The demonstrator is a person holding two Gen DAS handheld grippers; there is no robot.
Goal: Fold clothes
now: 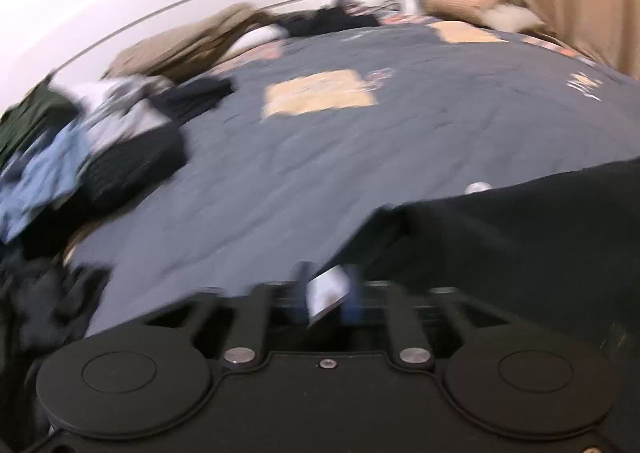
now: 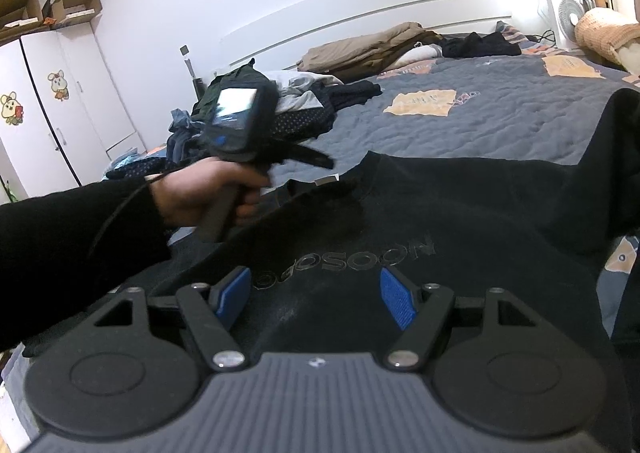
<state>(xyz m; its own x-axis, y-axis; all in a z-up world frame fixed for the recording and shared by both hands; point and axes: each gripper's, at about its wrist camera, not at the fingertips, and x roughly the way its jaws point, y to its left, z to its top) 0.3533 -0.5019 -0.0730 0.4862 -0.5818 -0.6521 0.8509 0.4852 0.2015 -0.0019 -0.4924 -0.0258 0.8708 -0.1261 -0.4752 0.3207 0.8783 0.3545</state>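
A black sweatshirt [image 2: 460, 213] with faint lettering lies spread on the grey quilted bed [image 2: 500, 121]. My right gripper [image 2: 316, 299] is open, its blue pads [image 2: 396, 303] apart just above the sweatshirt's chest. My left gripper [image 2: 316, 169] is held by a hand at the sweatshirt's collar. In the blurred left wrist view the left gripper [image 1: 326, 291] is shut on the collar with its white label [image 1: 326, 289], and the black sweatshirt [image 1: 520, 245] stretches to the right.
A pile of unfolded clothes [image 2: 280, 109] lies at the bed's left side, also in the left wrist view [image 1: 100, 141]. Brown and black garments [image 2: 380, 45] lie by the headboard. A white fan [image 2: 564, 19] stands at the far right. White wardrobes [image 2: 52, 113] stand at left.
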